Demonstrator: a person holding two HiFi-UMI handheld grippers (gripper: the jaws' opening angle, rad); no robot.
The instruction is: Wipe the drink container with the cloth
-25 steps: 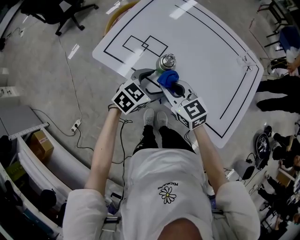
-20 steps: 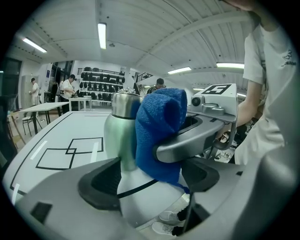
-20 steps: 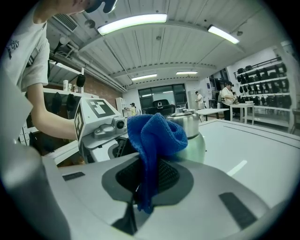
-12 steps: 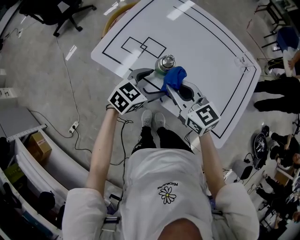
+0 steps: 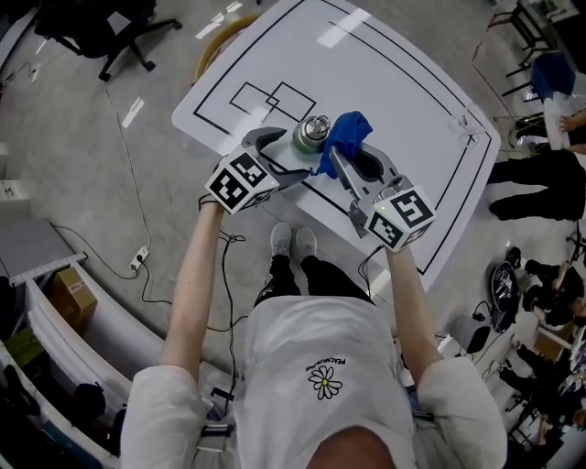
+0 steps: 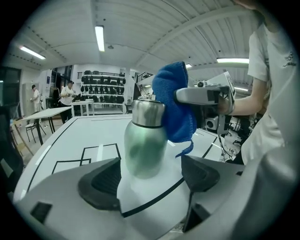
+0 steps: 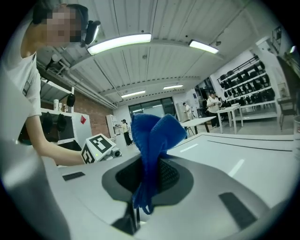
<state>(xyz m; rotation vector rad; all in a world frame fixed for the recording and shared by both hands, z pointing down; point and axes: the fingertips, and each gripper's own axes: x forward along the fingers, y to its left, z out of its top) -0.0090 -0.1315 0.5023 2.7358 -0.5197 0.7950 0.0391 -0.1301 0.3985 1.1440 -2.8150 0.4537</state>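
Observation:
A green drink bottle (image 5: 311, 135) with a steel cap stands on the white table (image 5: 412, 101) near its front edge. My left gripper (image 5: 291, 152) is open, with the bottle (image 6: 144, 143) standing between its jaw tips and a gap at the right pad (image 6: 200, 172). My right gripper (image 5: 346, 158) is shut on a blue cloth (image 5: 349, 131). The cloth (image 6: 172, 105) rests against the bottle's upper right side, at its cap and shoulder. In the right gripper view the cloth (image 7: 152, 136) sticks up from the shut jaws of my right gripper (image 7: 151, 157) and hides the bottle.
Black lines and two overlapping squares (image 5: 273, 96) mark the table. Its front edge runs just under both grippers. An office chair (image 5: 101, 27) stands on the floor far left, a cable (image 5: 137, 201) trails there, and people (image 5: 549, 119) are at the right.
My right gripper has carried the cloth from the bottle's near side round to its right side. The left gripper stays around the bottle, which has not shifted on the table.

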